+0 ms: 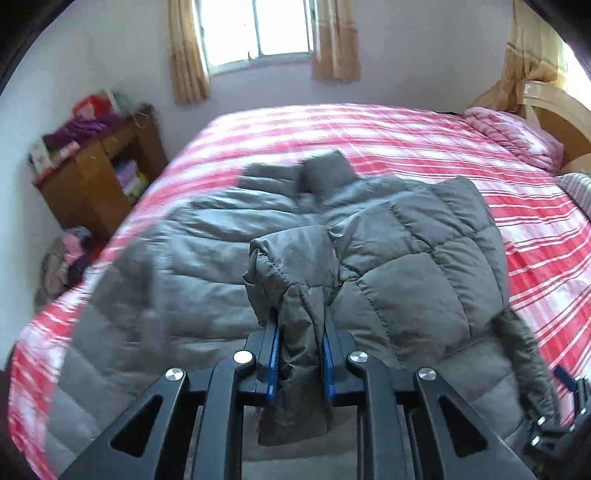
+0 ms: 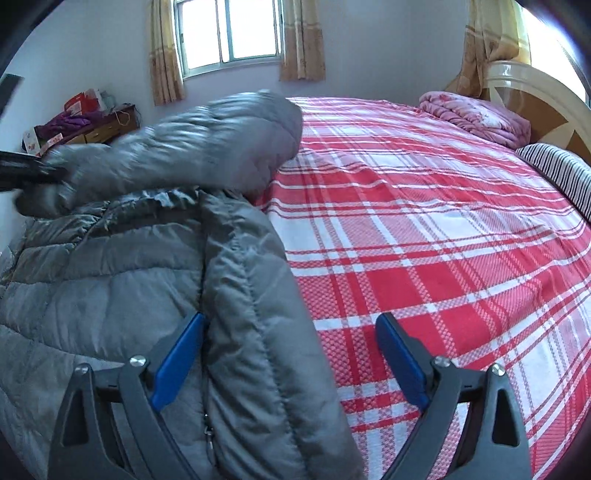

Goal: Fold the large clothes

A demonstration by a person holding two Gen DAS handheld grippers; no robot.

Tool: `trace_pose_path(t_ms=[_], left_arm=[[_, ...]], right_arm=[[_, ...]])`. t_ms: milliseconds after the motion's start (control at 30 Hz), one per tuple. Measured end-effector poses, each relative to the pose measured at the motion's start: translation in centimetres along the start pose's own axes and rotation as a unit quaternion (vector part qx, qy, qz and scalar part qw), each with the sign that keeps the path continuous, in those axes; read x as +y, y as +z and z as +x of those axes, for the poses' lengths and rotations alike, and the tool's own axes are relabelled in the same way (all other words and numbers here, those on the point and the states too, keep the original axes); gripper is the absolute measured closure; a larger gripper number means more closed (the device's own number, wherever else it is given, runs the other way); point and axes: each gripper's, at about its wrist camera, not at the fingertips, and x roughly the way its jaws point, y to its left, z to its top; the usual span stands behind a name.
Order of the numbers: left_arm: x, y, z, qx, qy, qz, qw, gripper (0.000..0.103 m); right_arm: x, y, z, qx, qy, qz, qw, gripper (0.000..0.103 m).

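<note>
A grey quilted puffer jacket [image 1: 406, 258] lies spread on the bed. My left gripper [image 1: 301, 326] is shut on a bunched fold of its sleeve [image 1: 291, 266], which hangs down between the blue pads. In the right wrist view that sleeve [image 2: 207, 147] is lifted, blurred, over the jacket body [image 2: 110, 266], and the left gripper [image 2: 29, 171] shows as a dark shape at the left edge. My right gripper [image 2: 291, 321] stands open and low over the jacket's right edge; its left pad [image 2: 177, 362] is on the jacket, its right pad [image 2: 400, 362] over the sheet.
The bed's red and white plaid sheet [image 2: 424, 240] stretches to the right. A folded pink quilt [image 2: 476, 114], a striped pillow [image 2: 561, 173] and the headboard [image 2: 546, 107] are at the far right. A cluttered wooden cabinet [image 1: 99, 173] stands left of the bed under a window [image 1: 258, 29].
</note>
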Motion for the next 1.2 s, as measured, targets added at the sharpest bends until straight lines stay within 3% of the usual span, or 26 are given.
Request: trace_pose_path(t_ms=[133,300,400,500,567,600,700,800,967,1067,1200], left_arm=[[2.3,-1.8,0.4,0.004,0.042,0.009,0.9991,0.084],[3.5,-4.2,3.9,0.049,0.074,0.007,0.996,0.08],[3.3,-4.6,5.0,0.066,0.111,0.021,0.9914,0.058],[4.1,-3.4,2.8,0.021,0.125,0.009,0.9919,0.049],[4.7,-2.3,0.3,-0.037,0.154,-0.001,0.9873,0.012],[5.2,-1.7,-0.3,-0.062,0.161,-0.007,0.985,0.009],[5.1,-0.2,-1.4,-0.102,0.164,-0.021,0.9811,0.009],[4.2,1.0,-0.1,-0.089,0.141,-0.037,0.9853,0.009],[2.8,1.3,5.0,-0.056,0.145,-0.043,0.9869,0.009],[3.0,1.0,8.4,-0.028,0.151,-0.049,0.9869,0.009],[3.2,0.4,11.7,0.01,0.152,-0.055,0.9868,0.009]], right_arm=[[0.1,-0.1,0.2,0.006,-0.001,0.0,1.0,0.006],[0.0,-0.2,0.4,0.01,0.001,0.002,1.0,0.005],[0.1,0.0,0.6,0.017,0.0,0.0,1.0,0.005],[-0.5,0.8,-0.2,0.036,0.024,0.006,0.999,0.009],[-0.9,1.9,-2.0,0.031,0.025,0.006,0.999,0.011],[-1.1,2.6,-3.0,0.02,0.026,0.003,0.999,0.011],[-1.5,6.5,-5.9,-0.034,0.023,0.008,0.999,0.014],[-0.6,10.7,-5.4,-0.07,0.027,0.002,0.997,0.029],[3.0,15.7,-0.3,-0.104,0.038,-0.026,0.994,0.033],[5.3,16.8,3.5,-0.105,0.038,-0.053,0.992,0.033],[7.2,17.0,9.2,-0.061,0.045,-0.072,0.995,0.033]])
